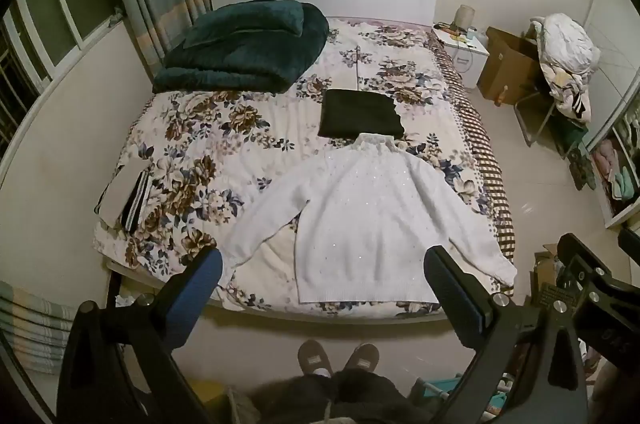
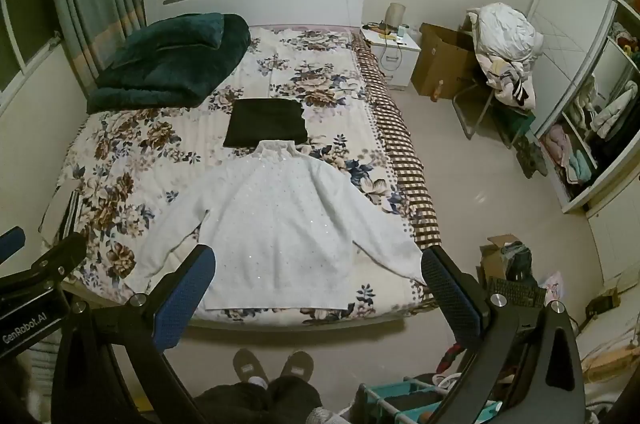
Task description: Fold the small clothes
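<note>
A white knitted sweater (image 1: 360, 220) lies spread flat at the foot of the floral bed (image 1: 224, 144), both sleeves out, collar away from me; it also shows in the right wrist view (image 2: 276, 224). A folded black garment (image 1: 360, 114) lies just beyond its collar, also in the right wrist view (image 2: 266, 123). My left gripper (image 1: 324, 276) is open and empty, held high above the sweater's hem. My right gripper (image 2: 318, 278) is open and empty, also well above the hem.
A folded dark green blanket (image 1: 248, 44) lies at the bed's head on the left. A striped folded item (image 1: 124, 196) lies at the bed's left edge. A nightstand (image 2: 394, 52), a cardboard box (image 2: 440, 62), a chair with laundry (image 2: 506, 56) and open shelves (image 2: 592, 128) stand right. My slippered feet (image 2: 272, 368) are at the bed's foot.
</note>
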Demonstrator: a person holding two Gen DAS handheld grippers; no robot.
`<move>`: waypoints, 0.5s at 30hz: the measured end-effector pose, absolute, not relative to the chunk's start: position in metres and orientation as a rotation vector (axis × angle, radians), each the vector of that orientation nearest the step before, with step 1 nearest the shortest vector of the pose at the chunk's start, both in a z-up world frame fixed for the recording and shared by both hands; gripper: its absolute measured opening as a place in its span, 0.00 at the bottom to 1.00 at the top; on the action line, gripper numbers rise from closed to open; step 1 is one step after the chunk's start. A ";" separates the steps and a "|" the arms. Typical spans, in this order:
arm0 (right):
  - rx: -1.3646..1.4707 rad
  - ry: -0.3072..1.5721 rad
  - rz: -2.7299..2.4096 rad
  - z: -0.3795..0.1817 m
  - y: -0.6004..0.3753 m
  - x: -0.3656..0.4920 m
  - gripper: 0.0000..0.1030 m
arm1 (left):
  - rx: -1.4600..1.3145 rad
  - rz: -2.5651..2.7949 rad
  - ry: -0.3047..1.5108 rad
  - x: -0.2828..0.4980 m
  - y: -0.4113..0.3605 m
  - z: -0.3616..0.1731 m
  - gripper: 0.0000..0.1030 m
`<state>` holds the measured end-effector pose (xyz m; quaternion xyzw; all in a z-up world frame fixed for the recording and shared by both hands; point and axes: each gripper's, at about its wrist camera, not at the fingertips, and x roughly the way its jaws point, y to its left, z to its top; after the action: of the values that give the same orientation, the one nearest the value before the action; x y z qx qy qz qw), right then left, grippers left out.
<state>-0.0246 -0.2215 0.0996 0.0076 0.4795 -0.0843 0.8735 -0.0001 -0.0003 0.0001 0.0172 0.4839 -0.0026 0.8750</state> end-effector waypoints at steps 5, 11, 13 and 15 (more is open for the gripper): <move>0.012 0.998 -0.180 0.099 -0.221 -0.025 1.00 | 0.026 -0.011 1.013 0.000 0.000 0.000 1.00; 0.013 0.998 -0.178 0.100 -0.221 -0.025 1.00 | 0.021 -0.016 1.014 0.000 0.000 0.000 1.00; 0.013 0.997 -0.179 0.100 -0.221 -0.025 1.00 | 0.023 -0.016 1.011 0.000 0.000 0.000 1.00; 0.013 0.997 -0.177 0.099 -0.221 -0.025 1.00 | 0.024 -0.014 1.011 0.000 0.000 0.000 1.00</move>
<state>-0.0246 -0.2210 0.0994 0.0063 0.4776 -0.0850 0.8744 -0.0001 -0.0001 0.0000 0.0113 0.4842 -0.0069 0.8748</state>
